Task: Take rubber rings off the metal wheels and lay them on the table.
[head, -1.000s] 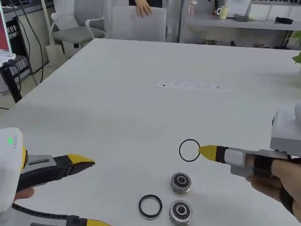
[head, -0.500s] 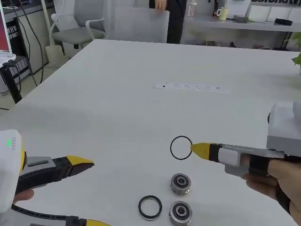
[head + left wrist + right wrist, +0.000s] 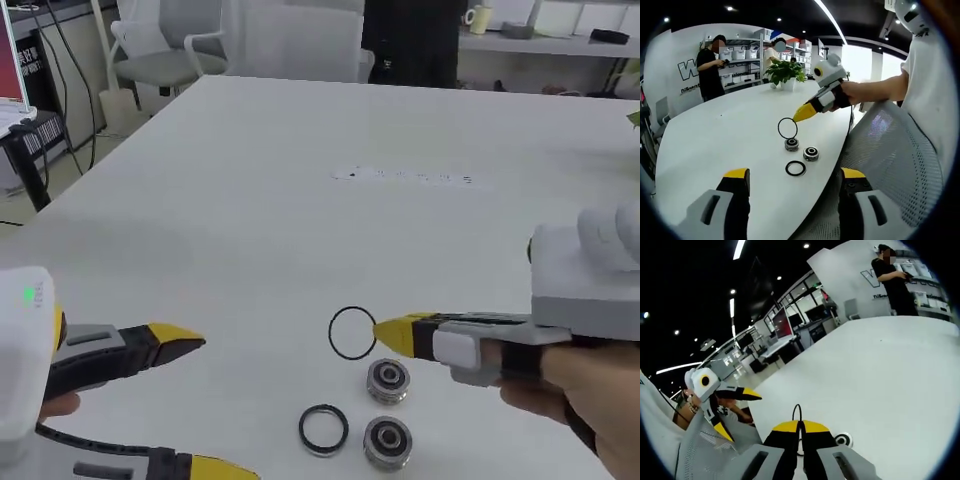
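Note:
My right gripper [image 3: 380,332] is shut on a thin black rubber ring [image 3: 350,332] and holds it upright just above the white table [image 3: 250,200]. The left gripper view has that ring [image 3: 787,128] hanging from the right gripper [image 3: 801,114]. In the right gripper view the ring [image 3: 797,413] shows edge-on at the shut tips [image 3: 800,428]. Two metal wheels [image 3: 388,381] [image 3: 387,441] sit close below it, with a thicker black ring [image 3: 323,429] lying flat to their left. My left gripper [image 3: 200,405] is open at the near left, with nothing in it.
A flush socket strip [image 3: 405,177] lies in the table's middle. Office chairs [image 3: 180,50] stand at the far edge, and a person in black [image 3: 410,40] stands behind them. The table's near edge runs just under my left gripper [image 3: 794,177].
My right gripper has carried the thin ring to the left, past the wheels. The left gripper has stayed put. The person behind the table has walked to the right.

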The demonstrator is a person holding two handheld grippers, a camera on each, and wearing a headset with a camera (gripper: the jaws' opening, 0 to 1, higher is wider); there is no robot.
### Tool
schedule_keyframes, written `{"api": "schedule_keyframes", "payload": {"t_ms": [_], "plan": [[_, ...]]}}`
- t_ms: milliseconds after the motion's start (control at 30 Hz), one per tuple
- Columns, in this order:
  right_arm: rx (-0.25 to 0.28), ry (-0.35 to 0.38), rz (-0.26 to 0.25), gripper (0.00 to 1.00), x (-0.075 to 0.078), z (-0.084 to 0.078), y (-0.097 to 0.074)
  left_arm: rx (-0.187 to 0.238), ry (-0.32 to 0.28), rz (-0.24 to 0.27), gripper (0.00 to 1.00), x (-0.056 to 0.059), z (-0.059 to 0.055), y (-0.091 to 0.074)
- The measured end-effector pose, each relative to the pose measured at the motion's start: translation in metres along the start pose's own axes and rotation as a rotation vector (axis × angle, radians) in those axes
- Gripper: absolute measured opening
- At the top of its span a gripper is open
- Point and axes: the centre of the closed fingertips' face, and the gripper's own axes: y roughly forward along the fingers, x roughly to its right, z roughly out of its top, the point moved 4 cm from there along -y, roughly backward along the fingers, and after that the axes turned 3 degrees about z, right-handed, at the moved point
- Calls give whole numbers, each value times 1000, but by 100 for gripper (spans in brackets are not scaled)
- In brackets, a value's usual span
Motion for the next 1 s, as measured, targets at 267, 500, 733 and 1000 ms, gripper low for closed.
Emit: {"api": "schedule_keyframes", "payload": {"t_ms": [267, 500, 733, 1000], "plan": [[-87, -17, 50, 0, -11, -18, 16, -3, -3, -1, 69, 0, -1, 0], [-134, 1, 63, 0, -10, -31, 25, -1, -2, -2, 69, 0, -2, 1], [-188, 47, 70, 0, -6, -48, 33, -1, -9, 1, 70, -2, -3, 1], [-232, 49, 60, 0, -2, -59, 36, -8, -9, 2, 69, -2, -4, 2]]}}
